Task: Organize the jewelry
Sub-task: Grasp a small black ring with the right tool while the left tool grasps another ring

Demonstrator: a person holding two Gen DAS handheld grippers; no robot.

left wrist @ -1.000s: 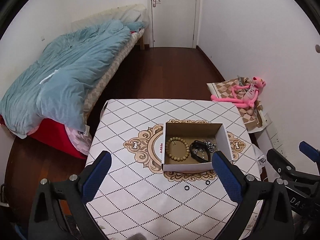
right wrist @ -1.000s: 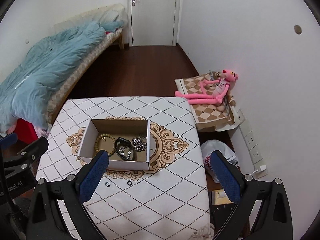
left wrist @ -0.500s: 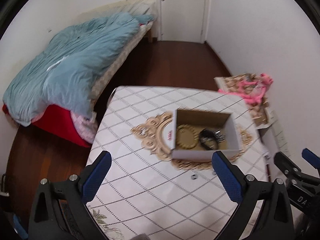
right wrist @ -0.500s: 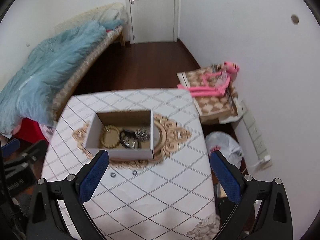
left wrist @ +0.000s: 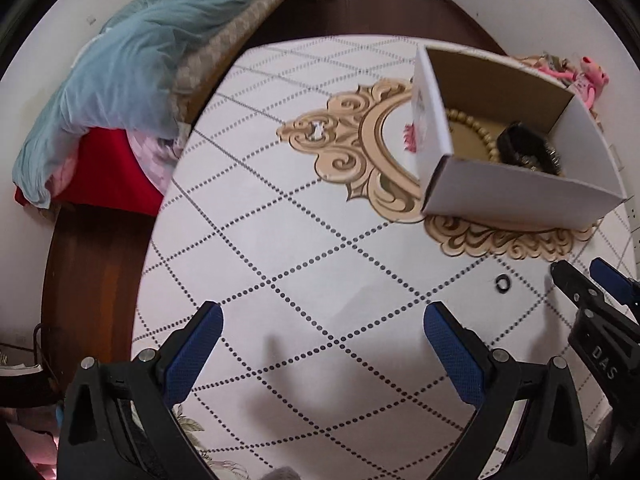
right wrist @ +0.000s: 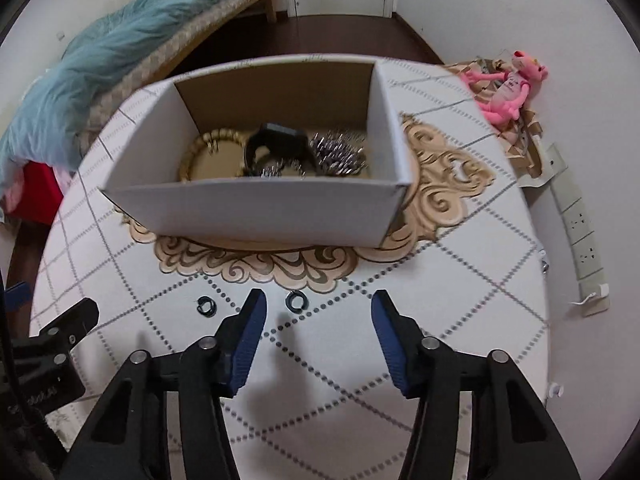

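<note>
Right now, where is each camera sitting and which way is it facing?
Left wrist: on the left claw, low over the table, facing forward with the box off to its right; its blue fingers and the right claw's tip show.
Right wrist: on the right claw, facing the box head-on, one small ring just ahead; its own fingers and the left claw at the left edge show.
Shared: box, patterned table, a small ring, the bed, pink plush toy.
</note>
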